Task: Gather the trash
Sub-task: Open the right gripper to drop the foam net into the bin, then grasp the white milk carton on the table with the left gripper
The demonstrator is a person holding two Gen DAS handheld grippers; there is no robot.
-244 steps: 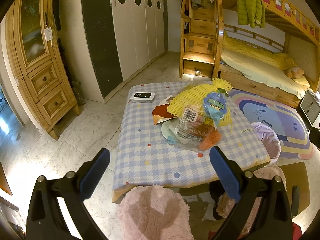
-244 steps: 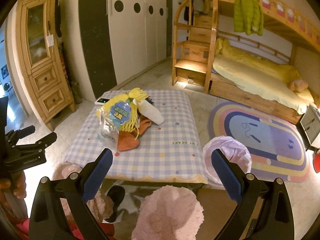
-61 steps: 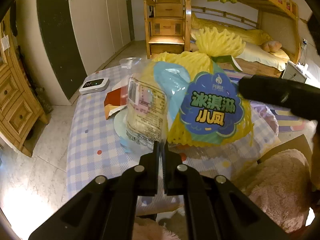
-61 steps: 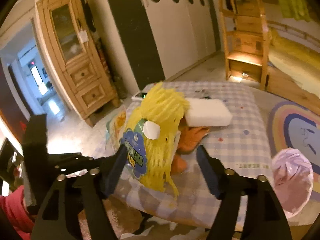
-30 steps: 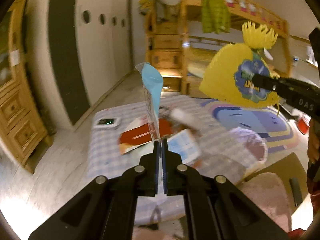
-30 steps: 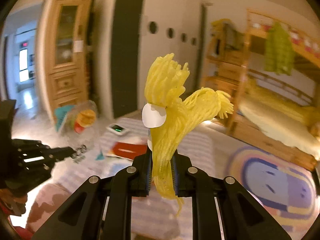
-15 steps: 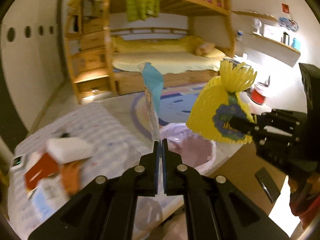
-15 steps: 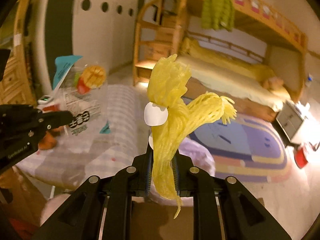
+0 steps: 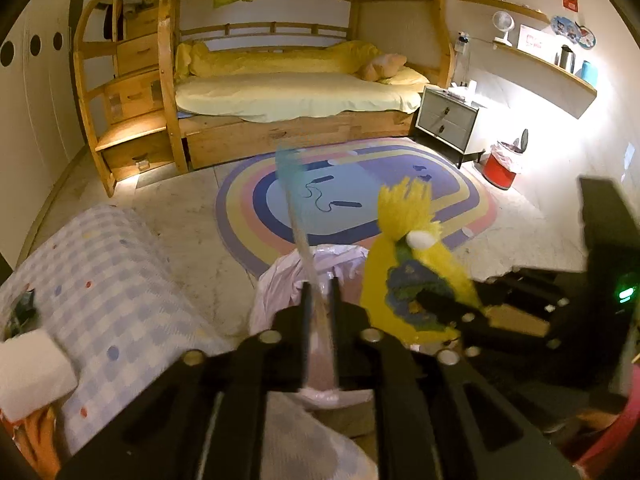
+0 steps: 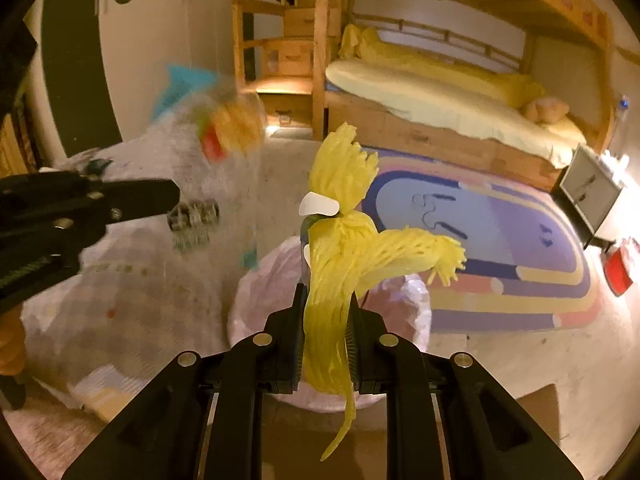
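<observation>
Both claws have swung from table to pink-lined bin [image 10: 332, 320]; right claw [image 10: 325, 320] pinches upright yellow net [image 10: 340, 264], left claw [image 9: 320, 300] upright clear bag [image 9: 298, 224].

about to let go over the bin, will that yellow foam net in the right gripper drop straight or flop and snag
Probably floppy: the yellow foam net bends sideways above the right gripper and a thin strand dangles below it. It looks very light, so it may drift instead of falling straight into the pink trash bag. Its frayed mesh could cling to the pads.

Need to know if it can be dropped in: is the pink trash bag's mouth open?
Open: the pink trash bag gapes upward below the yellow net bag.
</observation>
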